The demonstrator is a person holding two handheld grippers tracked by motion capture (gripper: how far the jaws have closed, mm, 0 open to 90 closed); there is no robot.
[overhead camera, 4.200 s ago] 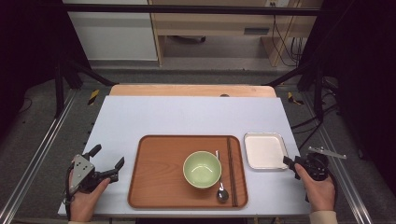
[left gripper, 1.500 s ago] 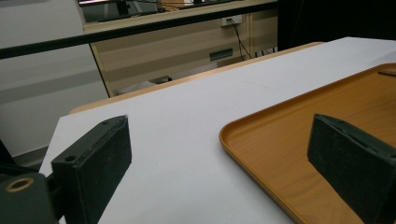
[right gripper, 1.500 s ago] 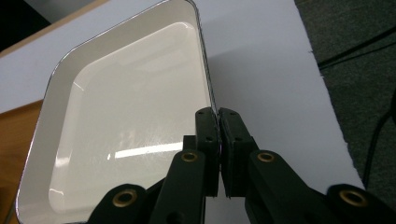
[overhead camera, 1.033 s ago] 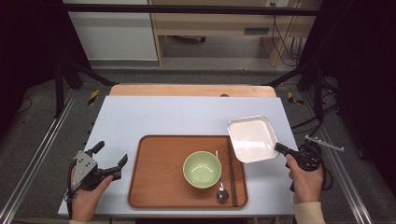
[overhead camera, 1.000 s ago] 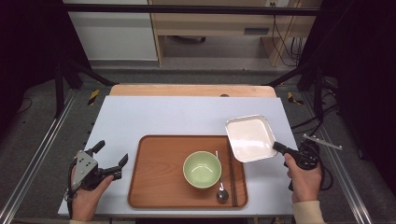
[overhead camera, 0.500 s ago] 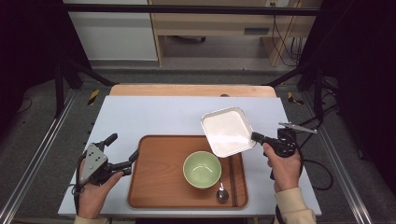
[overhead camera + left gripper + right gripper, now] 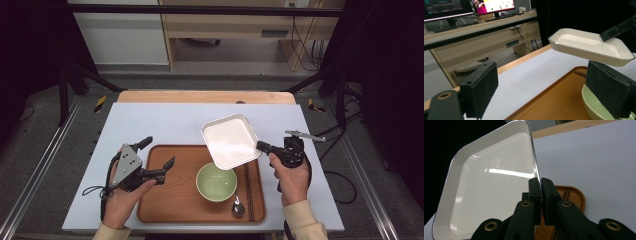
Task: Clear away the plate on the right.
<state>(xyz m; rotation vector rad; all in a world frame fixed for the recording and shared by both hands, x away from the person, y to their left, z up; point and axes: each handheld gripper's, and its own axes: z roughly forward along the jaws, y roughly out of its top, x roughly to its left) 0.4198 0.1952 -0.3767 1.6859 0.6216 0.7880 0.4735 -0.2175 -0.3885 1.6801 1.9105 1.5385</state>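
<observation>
Lower left of the high view: left gripper (image 7: pixel 159 161) has moved in from the table edge and now sits over the left part of the wooden tray (image 7: pixel 162 207), jaws spread wide, holding nothing. In the left gripper view the two pads frame the white dish (image 7: pixel 589 46) with a clear gap to it, so no contact. Centre of the frame: green bowl (image 7: pixel 216 181) on the tray, spoon (image 7: pixel 238 206) and chopsticks (image 7: pixel 248 190) just right of it, none of these moved. Centre right: the white dish was lying flat on the table right of the tray a few seconds ago; now it's lifted, tilted, hanging above the tray's upper right corner and the bowl's far rim. Right gripper (image 7: pixel 261 146) is clamped on the dish rim; the right gripper view shows the jaws pinched tight on the edge. My read: the dish is mid-carry toward the tray, set-down pending, probably on its empty left part, with the left gripper there to help.
</observation>
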